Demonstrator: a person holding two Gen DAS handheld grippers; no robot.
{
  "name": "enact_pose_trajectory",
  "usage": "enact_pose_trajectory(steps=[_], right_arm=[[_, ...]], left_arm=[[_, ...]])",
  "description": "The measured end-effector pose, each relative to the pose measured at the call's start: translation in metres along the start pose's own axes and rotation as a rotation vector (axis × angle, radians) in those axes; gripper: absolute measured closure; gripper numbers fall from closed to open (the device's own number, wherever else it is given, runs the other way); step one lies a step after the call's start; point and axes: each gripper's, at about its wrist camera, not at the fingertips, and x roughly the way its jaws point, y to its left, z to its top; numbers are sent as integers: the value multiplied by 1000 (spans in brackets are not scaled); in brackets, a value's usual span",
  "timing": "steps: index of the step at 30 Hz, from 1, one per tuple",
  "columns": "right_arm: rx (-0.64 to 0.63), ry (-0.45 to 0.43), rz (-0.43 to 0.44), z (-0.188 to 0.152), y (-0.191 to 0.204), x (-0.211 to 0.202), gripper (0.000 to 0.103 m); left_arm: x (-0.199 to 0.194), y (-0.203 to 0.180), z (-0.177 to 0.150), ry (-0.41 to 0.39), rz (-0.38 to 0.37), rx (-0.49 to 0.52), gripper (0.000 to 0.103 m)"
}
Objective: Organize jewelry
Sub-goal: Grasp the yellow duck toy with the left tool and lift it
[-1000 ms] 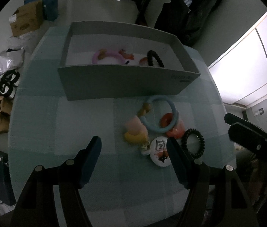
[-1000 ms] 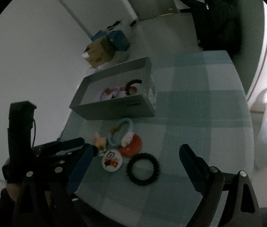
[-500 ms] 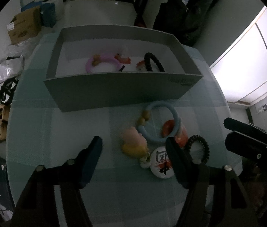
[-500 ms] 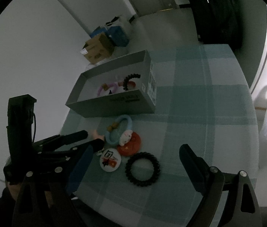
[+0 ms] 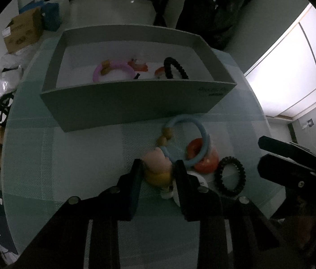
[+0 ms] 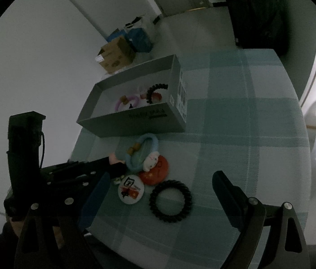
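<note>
Left fingers: on my left gripper (image 5: 158, 170) the jaws are closing, with the pink-and-yellow charm (image 5: 156, 168) between them; the pads look to be touching its sides, so I read it as gripped.
Right fingers: my right gripper (image 6: 158, 190) hangs with its jaws wide apart and nothing between them, above the black coil band (image 6: 170, 200).
Step in hand: I judge this is the pick of the charm off the loose pile, for moving into the grey box (image 5: 135, 103).
Task's things: just in front of the box lie the blue ring (image 5: 186, 141), a red disc (image 5: 202, 157) and a white round badge (image 6: 130, 188), touching or overlapping one another; the charm sits against the blue ring.
Already boxed: a pink ring (image 5: 113, 70), a second black coil (image 5: 176, 68) and small orange pieces.
Next move: I would lift straight up and watch whether the blue ring comes along, since I cannot tell if charm and ring are joined, then carry over the near wall.
Surface: a table with a pale green check cloth (image 6: 236, 123).
Room: dim; a cardboard carton (image 6: 115, 55) on the floor, dark clothing (image 5: 216, 4) hanging behind.
</note>
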Motion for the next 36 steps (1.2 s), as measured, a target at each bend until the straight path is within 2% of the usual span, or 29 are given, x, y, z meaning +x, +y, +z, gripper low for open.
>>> enact_pose_trajectory(steps=[11,18,25,32,36], right_arm=[[-23,29,-3,-3,5,10,10],[-26,39,36,-6,6,9,10],[-135,25,96,-12,32,9,12],[-264,39,108,-18,61,19,31],[-353,47,53,-23,80,32,42]], left_arm=[[-9,2,1,-20,-1,-15,79],[-35,7,3,-87,-51,-55,79],[-58,17,6,-167,-101,-123,79],[-64,23,10,-208,-119,-164,79],[-67,28,10,-222,-122,-174,79]])
